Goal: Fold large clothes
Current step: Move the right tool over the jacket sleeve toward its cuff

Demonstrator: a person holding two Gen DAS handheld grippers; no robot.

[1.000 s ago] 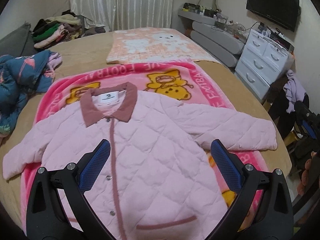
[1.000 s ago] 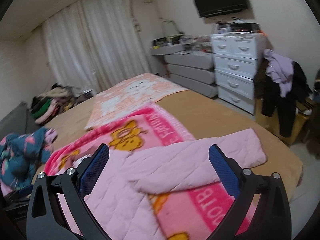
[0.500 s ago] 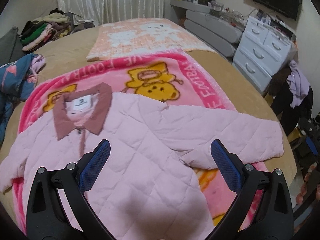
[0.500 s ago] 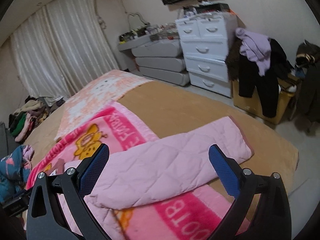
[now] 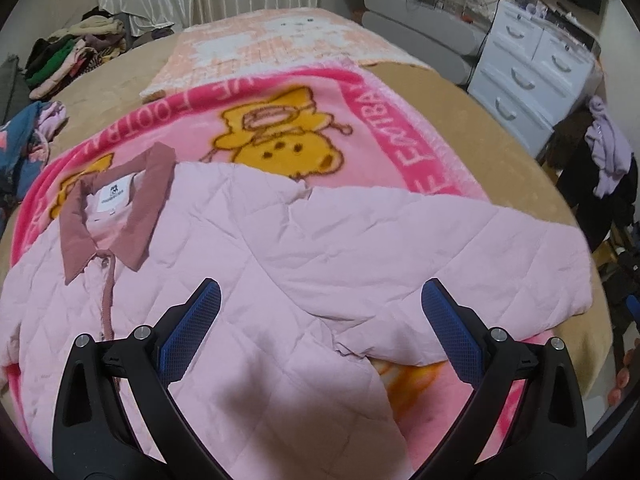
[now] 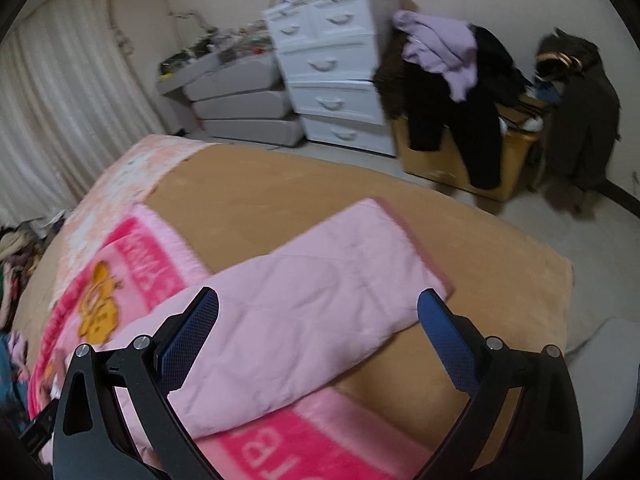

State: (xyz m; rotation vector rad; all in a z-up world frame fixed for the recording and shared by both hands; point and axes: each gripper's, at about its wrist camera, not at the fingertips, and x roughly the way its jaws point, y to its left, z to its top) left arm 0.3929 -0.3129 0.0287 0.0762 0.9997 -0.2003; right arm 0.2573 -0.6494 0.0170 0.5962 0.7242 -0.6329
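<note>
both grippers have swung rightward since a second ago, bringing the outstretched sleeve point(image 6: 312, 320) closer in view. largest to smallest: a tan bed point(image 6: 280, 192) carries a pink cartoon blanket point(image 5: 360, 120), and on it lies the pink quilted jacket point(image 5: 248, 264), front up, mauve collar point(image 5: 116, 212) at left. left gripper point(image 5: 320, 316) and right gripper point(image 6: 318, 312) hover above it, fingers spread wide, gripping nothing.

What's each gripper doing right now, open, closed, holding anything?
Left gripper: open, holding nothing, above the pink quilted jacket.
Right gripper: open, holding nothing, above the jacket's sleeve.
</note>
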